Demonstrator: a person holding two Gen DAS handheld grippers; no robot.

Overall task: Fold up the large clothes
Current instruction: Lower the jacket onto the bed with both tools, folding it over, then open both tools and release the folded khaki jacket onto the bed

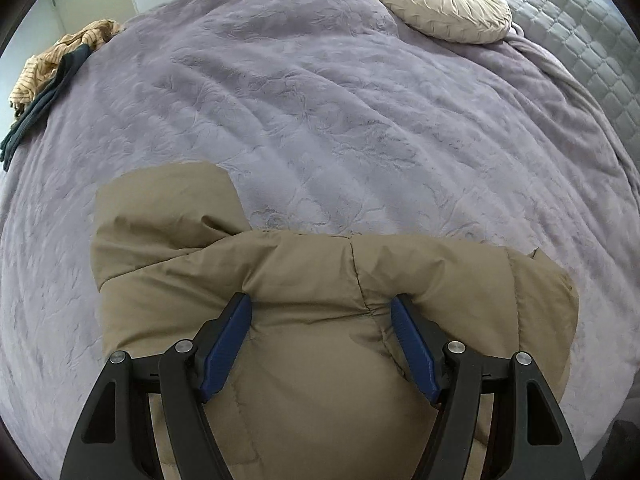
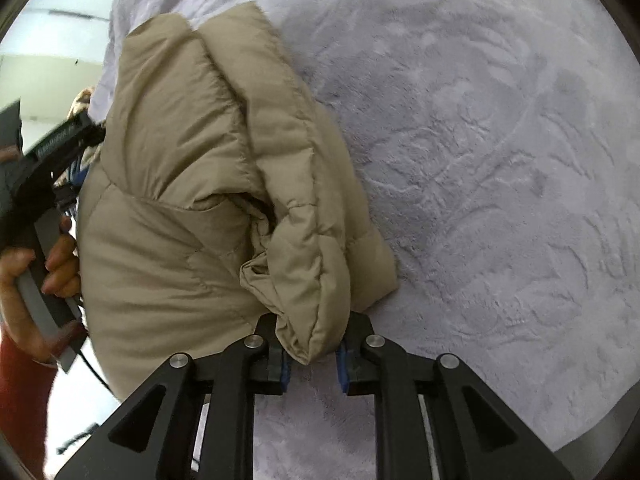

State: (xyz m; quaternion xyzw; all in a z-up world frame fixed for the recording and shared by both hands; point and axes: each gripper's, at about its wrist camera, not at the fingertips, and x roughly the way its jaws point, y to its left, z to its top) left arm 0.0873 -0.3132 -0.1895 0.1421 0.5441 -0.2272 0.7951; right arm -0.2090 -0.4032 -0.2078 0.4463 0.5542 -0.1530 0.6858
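On the lilac bedspread (image 1: 320, 100) lies the tan puffer jacket (image 1: 320, 320), already bundled into a thick folded block near the bed's near edge. At its left, the left gripper (image 1: 322, 308) stands spread wide, pressing into the padding without pinching it. Rightward, the right gripper (image 2: 314, 354) is clamped on a bunched corner. One last tuck and a tidy-up probably remain.

A line of pale lettering runs along the dark body of the left gripper (image 2: 60, 136), at nine o'clock in the right wrist view; it is too blurred to read. No other text is legible.
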